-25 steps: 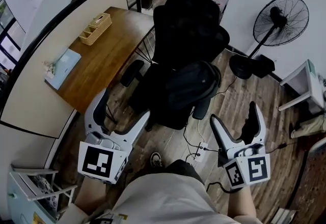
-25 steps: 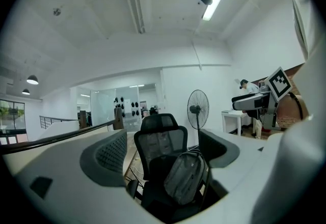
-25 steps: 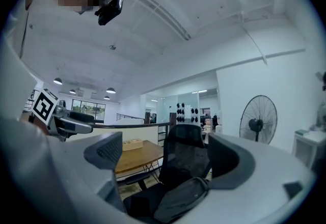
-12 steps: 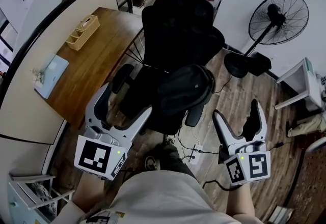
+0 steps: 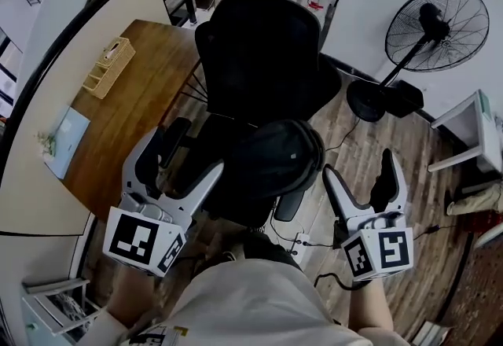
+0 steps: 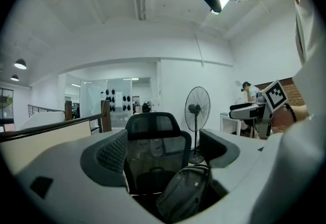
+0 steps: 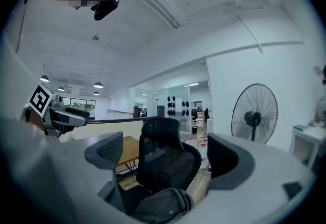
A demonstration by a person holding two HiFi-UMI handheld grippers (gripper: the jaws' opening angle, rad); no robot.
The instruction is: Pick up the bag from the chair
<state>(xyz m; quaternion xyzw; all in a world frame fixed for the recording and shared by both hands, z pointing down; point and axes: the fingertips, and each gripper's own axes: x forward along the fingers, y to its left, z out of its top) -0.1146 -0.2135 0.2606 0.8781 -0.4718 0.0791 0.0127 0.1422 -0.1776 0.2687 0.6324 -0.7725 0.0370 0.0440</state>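
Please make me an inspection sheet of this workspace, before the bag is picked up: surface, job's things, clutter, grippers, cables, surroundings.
Surface: chair, black; its seat bears the bag.
Job's things: bag, dark, lies on the seat, not gripped.
Clutter: desk left of the chair bears a tray and a book.
Grippers: left gripper and right gripper both open, holding nothing.
Cables: power strip and loose cables on the floor, in front of the chair.
Surroundings: fan and white table to the right.
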